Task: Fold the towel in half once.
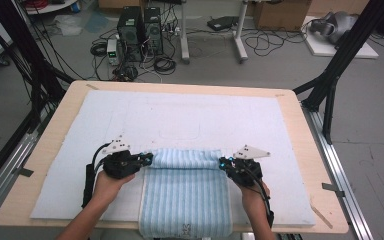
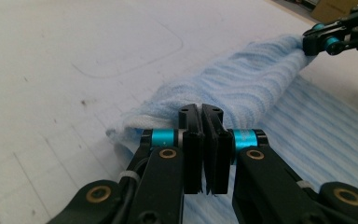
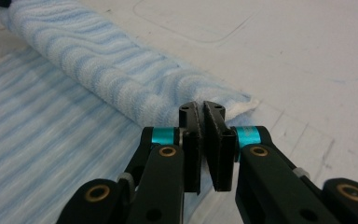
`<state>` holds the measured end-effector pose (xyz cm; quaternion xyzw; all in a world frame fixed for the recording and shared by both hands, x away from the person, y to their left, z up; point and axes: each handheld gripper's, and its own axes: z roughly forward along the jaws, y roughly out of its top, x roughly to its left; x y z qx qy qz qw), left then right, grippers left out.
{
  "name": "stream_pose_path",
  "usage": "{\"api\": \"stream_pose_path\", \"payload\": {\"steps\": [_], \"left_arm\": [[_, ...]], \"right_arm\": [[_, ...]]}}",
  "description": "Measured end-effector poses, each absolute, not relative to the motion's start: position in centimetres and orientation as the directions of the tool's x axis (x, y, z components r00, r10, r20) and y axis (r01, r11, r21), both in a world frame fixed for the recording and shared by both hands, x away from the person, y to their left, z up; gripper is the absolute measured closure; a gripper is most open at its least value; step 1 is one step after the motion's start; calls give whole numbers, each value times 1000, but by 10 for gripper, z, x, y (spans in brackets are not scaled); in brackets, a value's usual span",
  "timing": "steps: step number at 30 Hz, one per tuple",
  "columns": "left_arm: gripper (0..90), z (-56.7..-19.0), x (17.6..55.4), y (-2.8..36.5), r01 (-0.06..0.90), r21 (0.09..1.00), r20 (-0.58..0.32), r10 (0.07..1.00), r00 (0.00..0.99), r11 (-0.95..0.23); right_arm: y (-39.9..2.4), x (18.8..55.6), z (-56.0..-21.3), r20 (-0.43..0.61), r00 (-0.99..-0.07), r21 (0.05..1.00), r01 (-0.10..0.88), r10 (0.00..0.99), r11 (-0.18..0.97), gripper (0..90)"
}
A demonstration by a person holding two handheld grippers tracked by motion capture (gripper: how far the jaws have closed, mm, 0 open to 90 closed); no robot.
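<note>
1. Wooden table (image 1: pixel 60 107), covered almost edge to edge by a pale blue mat (image 1: pixel 190 112); soft surface, probably to let cloth slide and be pinched.
2. Striped blue towel (image 1: pixel 185 202) laid lengthwise at the middle of the near edge, its near end hanging slightly over that edge; far end turned over into a thick fold or roll (image 1: pixel 185 157) running crosswise, roughly midway between near and far edges.
3. Flat part of the towel lies smooth, so the fold looks to be travelling toward the near edge; about a third of the length taken up, by estimate.
4. Left gripper (image 2: pixel 204 112) at the left end of the fold, jaws closed tight on the towel's corner layers; cloth seen squeezed between the pads.
5. Right gripper (image 3: pixel 203 109) at the right end, jaws likewise clamped on the towel's edge there.
6. Both ends held level and at matching height, presumably to keep the fold straight and the side edges aligned.
7. Faint rounded outline (image 1: pixel 180 130) on the mat beyond the fold; not in use.
</note>
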<state>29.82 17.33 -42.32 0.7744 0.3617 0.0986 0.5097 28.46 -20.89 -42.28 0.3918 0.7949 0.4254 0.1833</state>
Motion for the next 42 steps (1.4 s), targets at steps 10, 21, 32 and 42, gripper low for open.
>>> {"api": "stream_pose_path", "payload": {"steps": [10, 21, 32, 42], "left_arm": [[787, -438, 281, 176, 498, 819, -211, 658, 723, -285], [437, -418, 322, 193, 501, 851, -254, 713, 654, -156], [568, -441, 347, 174, 577, 783, -264, 714, 649, -235], [816, -441, 346, 173, 558, 793, -242, 714, 657, -245]], "right_arm": [[-207, 265, -432, 49, -635, 794, 493, 771, 356, 838], [-213, 285, -409, 64, -608, 835, 467, 791, 291, 522], [-199, 337, -417, 65, -555, 742, 582, 830, 331, 484], [-187, 347, -432, 59, -610, 690, 597, 790, 409, 845]]}}
